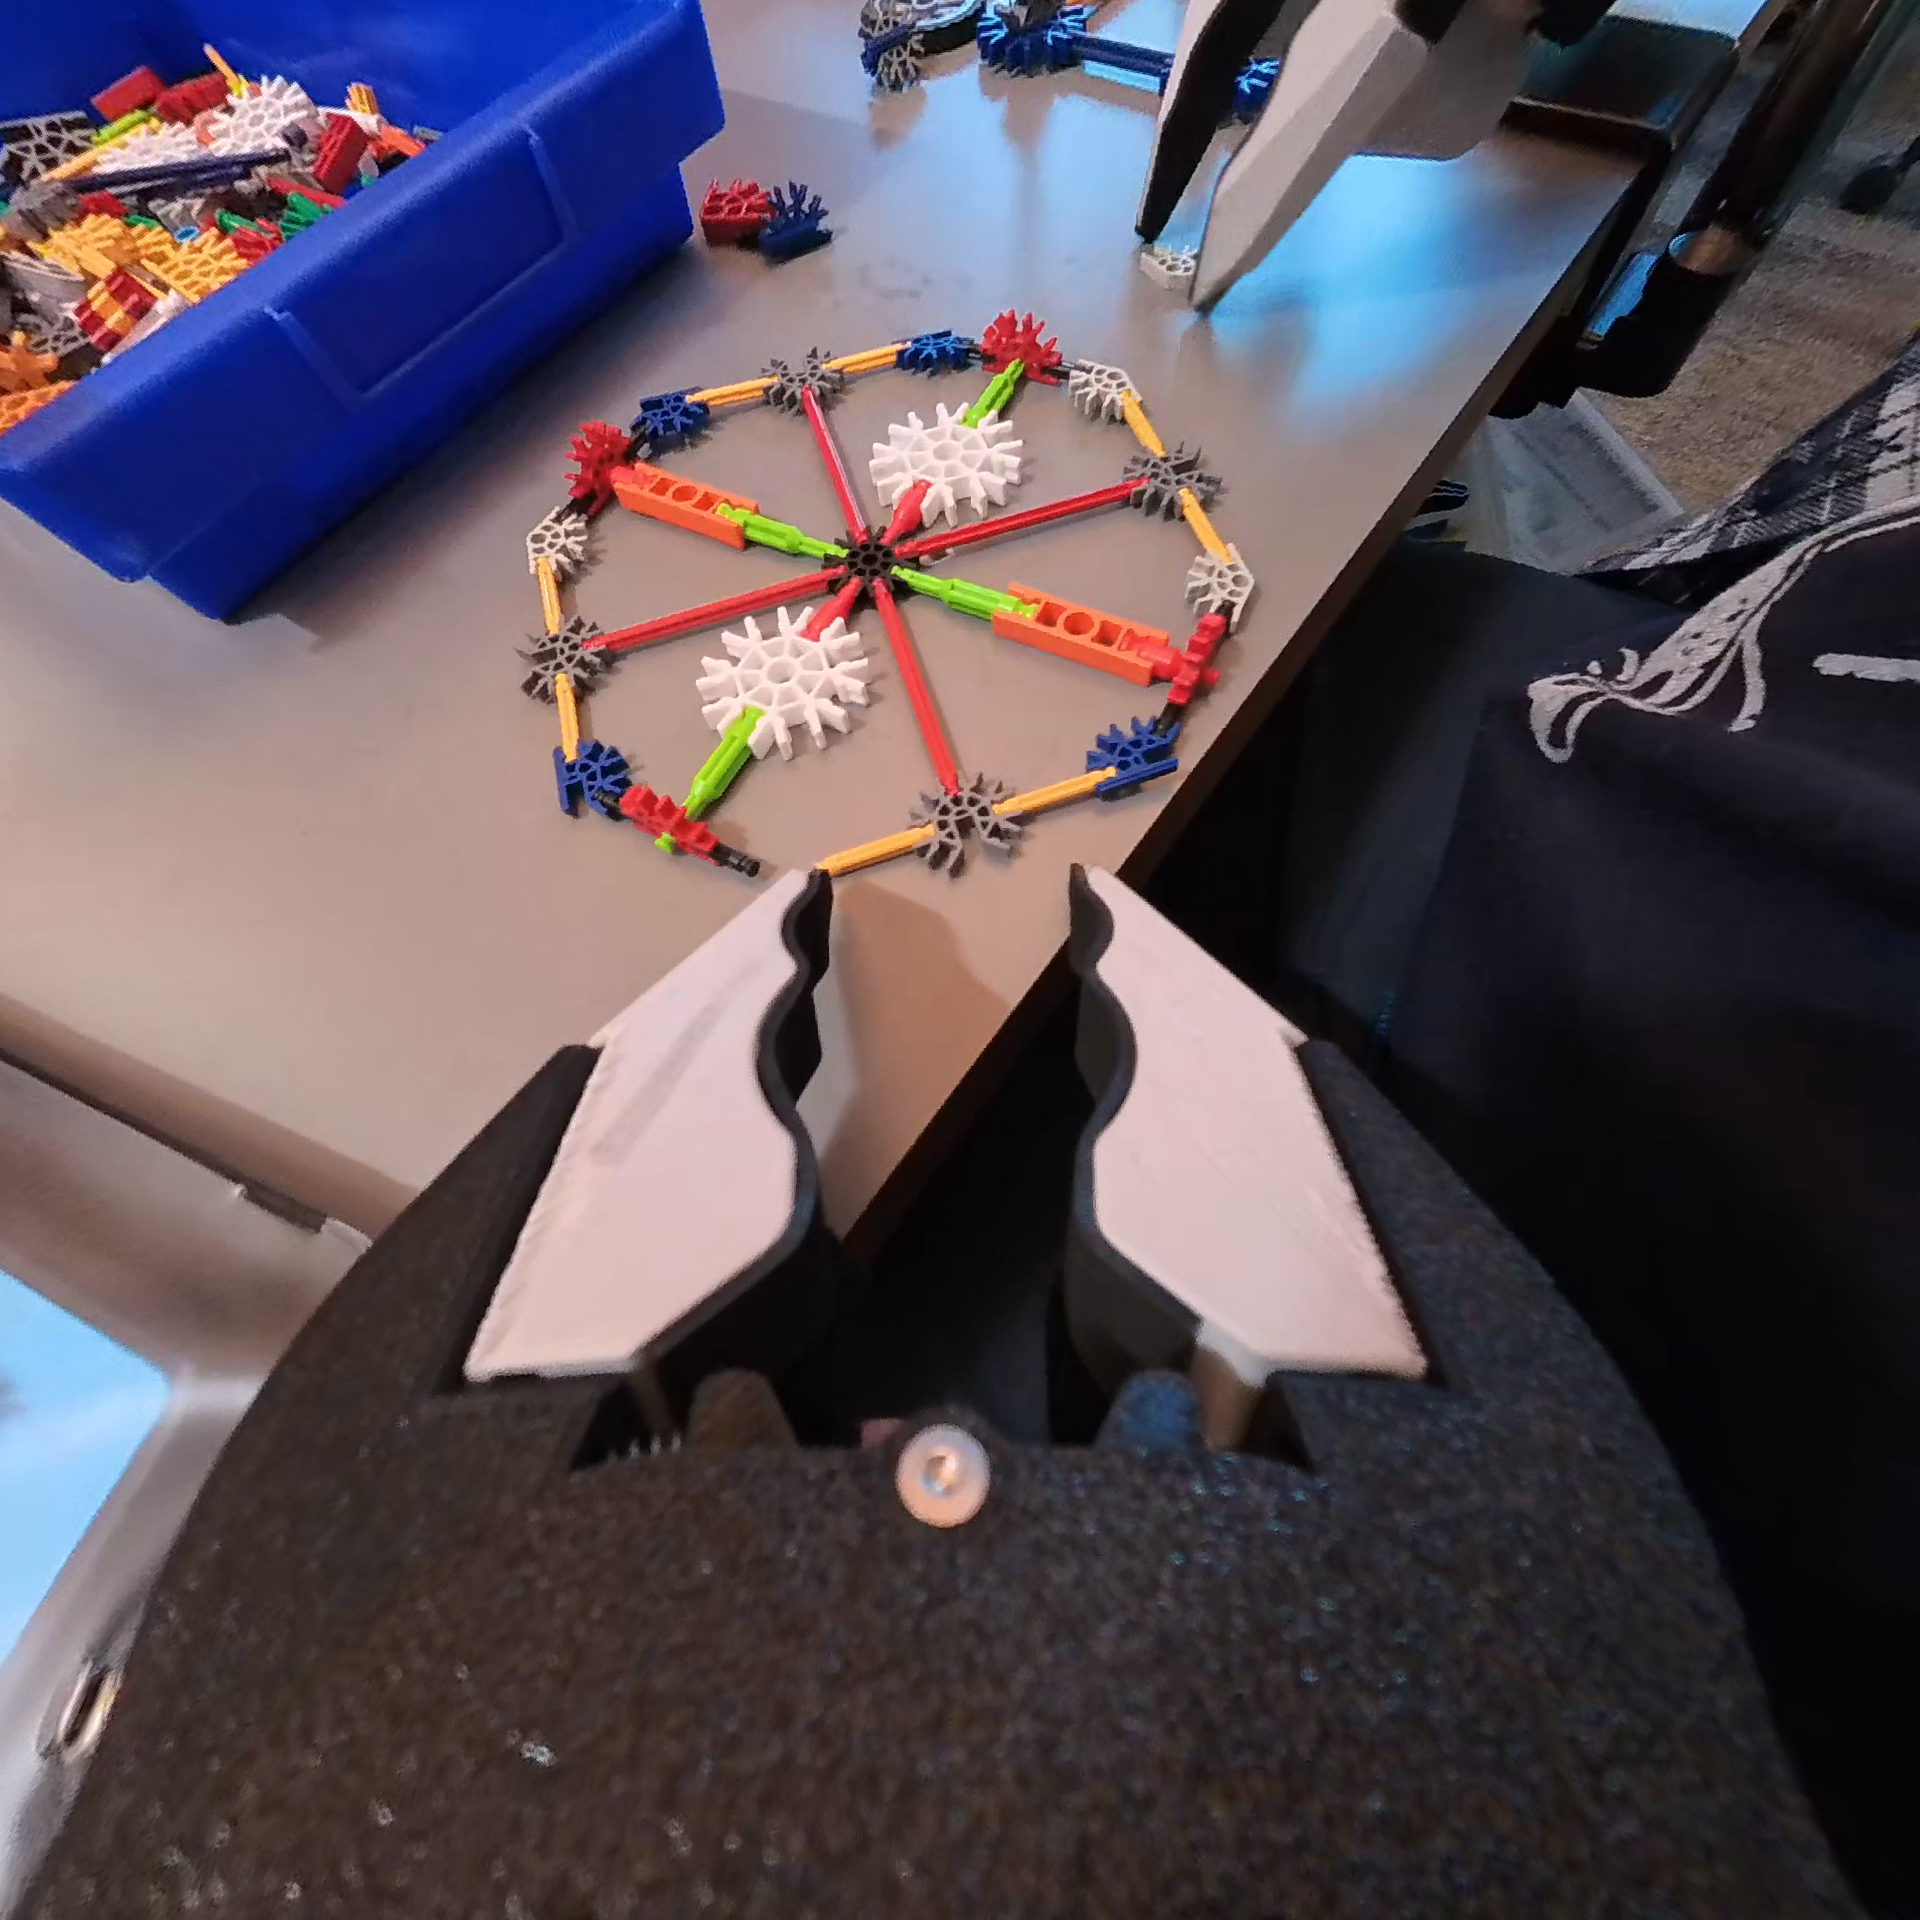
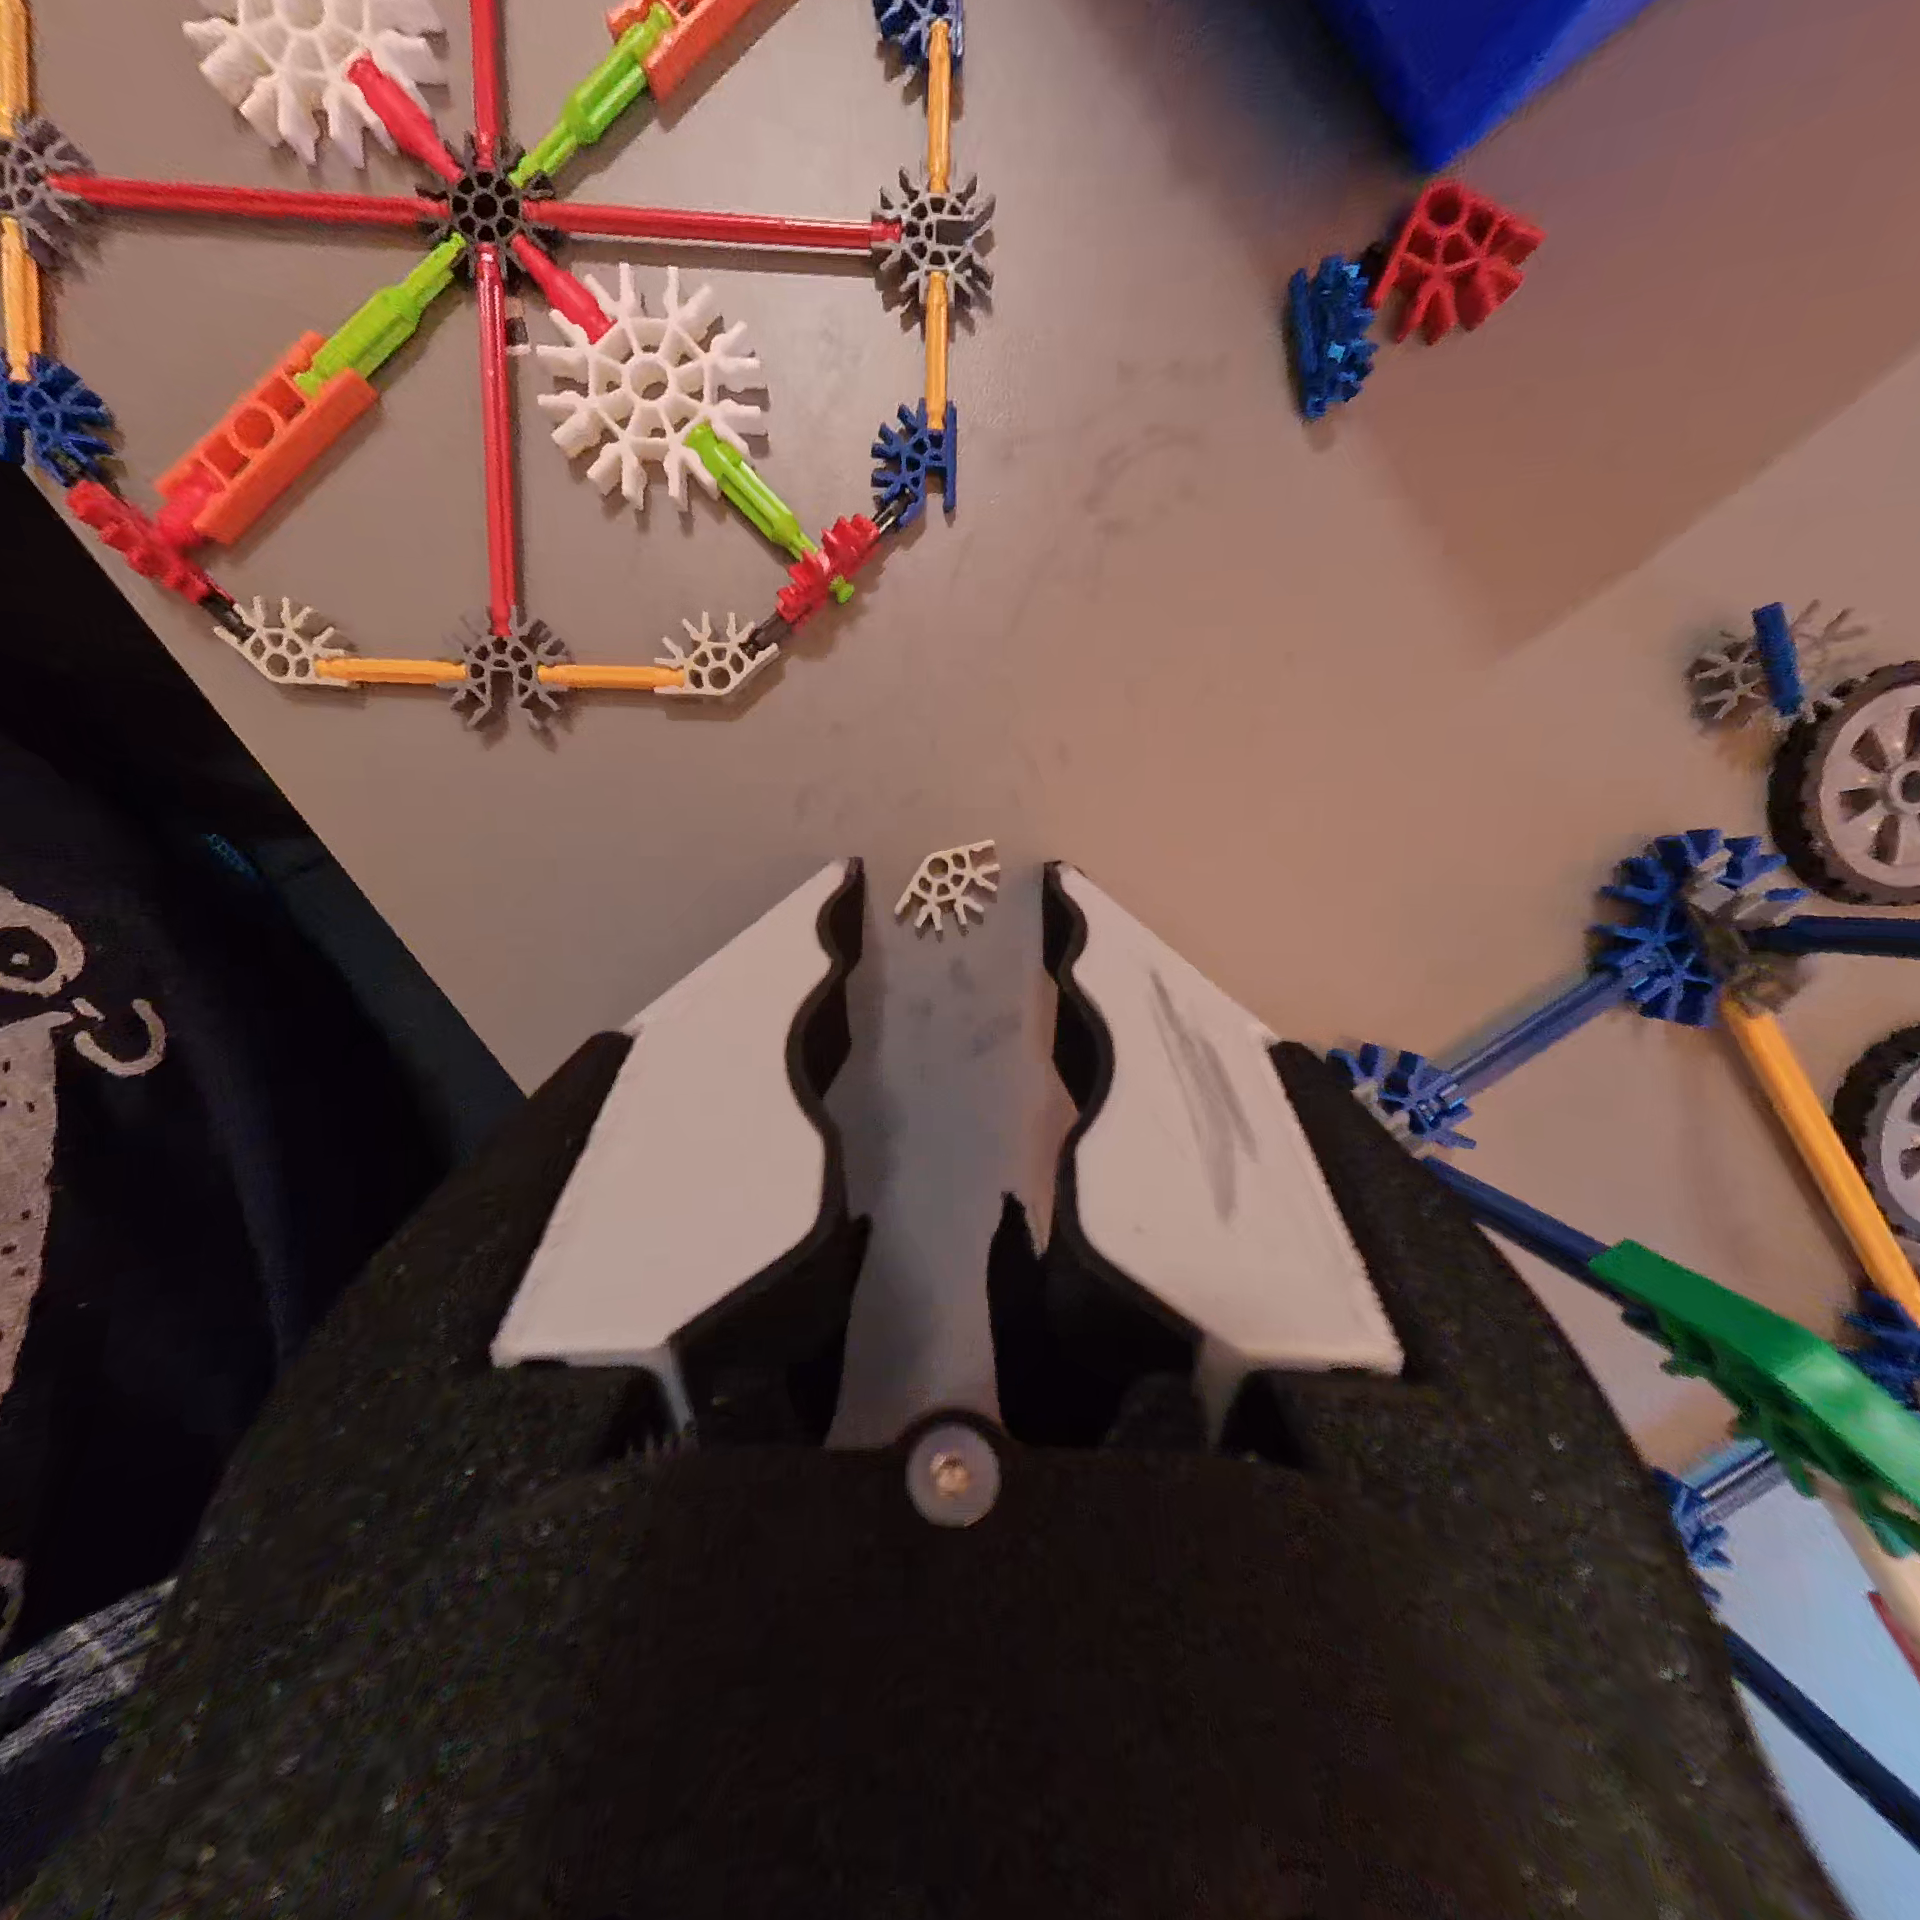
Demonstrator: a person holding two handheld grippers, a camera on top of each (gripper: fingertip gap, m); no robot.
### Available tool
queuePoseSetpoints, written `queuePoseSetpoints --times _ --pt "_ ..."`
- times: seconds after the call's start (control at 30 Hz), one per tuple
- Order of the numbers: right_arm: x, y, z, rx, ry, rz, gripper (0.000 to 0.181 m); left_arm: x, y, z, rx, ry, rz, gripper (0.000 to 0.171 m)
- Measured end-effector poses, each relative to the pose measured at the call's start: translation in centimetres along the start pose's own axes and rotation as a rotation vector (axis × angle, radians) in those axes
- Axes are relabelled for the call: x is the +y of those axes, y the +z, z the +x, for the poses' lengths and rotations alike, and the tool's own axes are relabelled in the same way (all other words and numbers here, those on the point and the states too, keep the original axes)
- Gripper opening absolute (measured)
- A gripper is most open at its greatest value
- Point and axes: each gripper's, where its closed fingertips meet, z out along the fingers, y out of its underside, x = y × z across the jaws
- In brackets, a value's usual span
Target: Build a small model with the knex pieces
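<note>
Connector: small grey connector (image 2: 948, 885) lies flat on the desk (image 2: 1195, 644), loose, just ahead of the right gripper's tips.
Right gripper (image 2: 951, 883): jaws spread, empty, straddling the piece on both sides; no contact visible.
Left gripper (image 1: 951, 894): jaws spread, empty, at the desk edge, just short of the spoked wheel (image 1: 868, 561); far from the connector.
Around: wheel sits between the grippers; blue bin (image 1: 436, 312) of parts beyond; red-blue pair (image 2: 1403, 286) apart.

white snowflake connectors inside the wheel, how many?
2. One white snowflake connector lies on the far side of the black hub, the other on the near side. None hidden, as far as visible.
</note>
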Motion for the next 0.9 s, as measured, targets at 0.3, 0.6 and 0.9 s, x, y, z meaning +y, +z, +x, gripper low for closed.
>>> queuePoseSetpoints --times 0.3,0.6,0.9 --pt "0.1 -0.1 0.4 0.025 -0.002 0.035 0.015 -0.3 -0.2 1.2 0.032 -0.025 0.029 0.046" --pt "-3.0 -1.6 -1.1 -0.017 -0.066 0.136 0.015 -1.4 1.8 4.2 0.115 -0.018 0.055 0.043" --pt "-9.3 0.1 -9.3 -0.233 -0.314 0.211 0.015 -2.8 0.6 3.7 0.106 -0.016 0.126 0.048"
